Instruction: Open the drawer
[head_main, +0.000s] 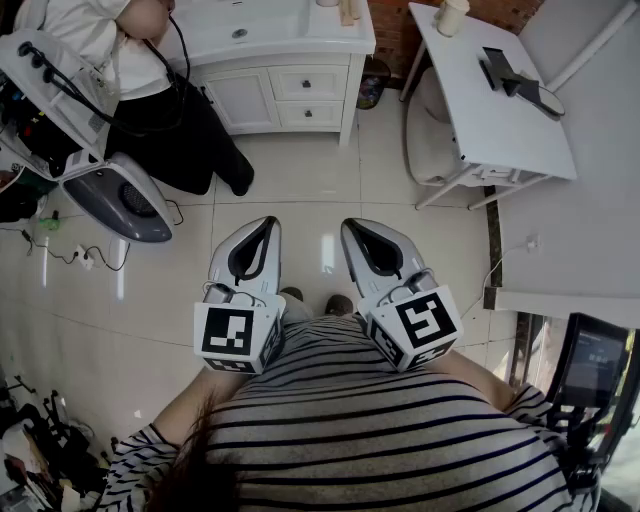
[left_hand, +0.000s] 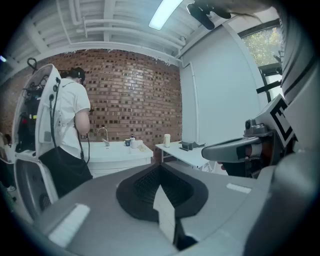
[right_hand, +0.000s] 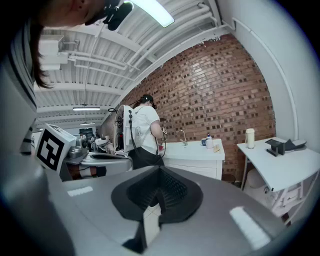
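Observation:
A white vanity cabinet stands at the far side of the tiled floor, with two small drawers, one upper and one lower, both closed, each with a dark knob. My left gripper and right gripper are held side by side close to the striped shirt, far from the cabinet, pointing toward it. Both are shut with nothing between the jaws. The cabinet shows small beyond the left gripper, and the cabinet also lies beyond the right gripper.
A person in a white shirt and black trousers stands at the cabinet's left end. A grey machine with cables sits on the floor at left. At right stands a white table with a cup and a black device.

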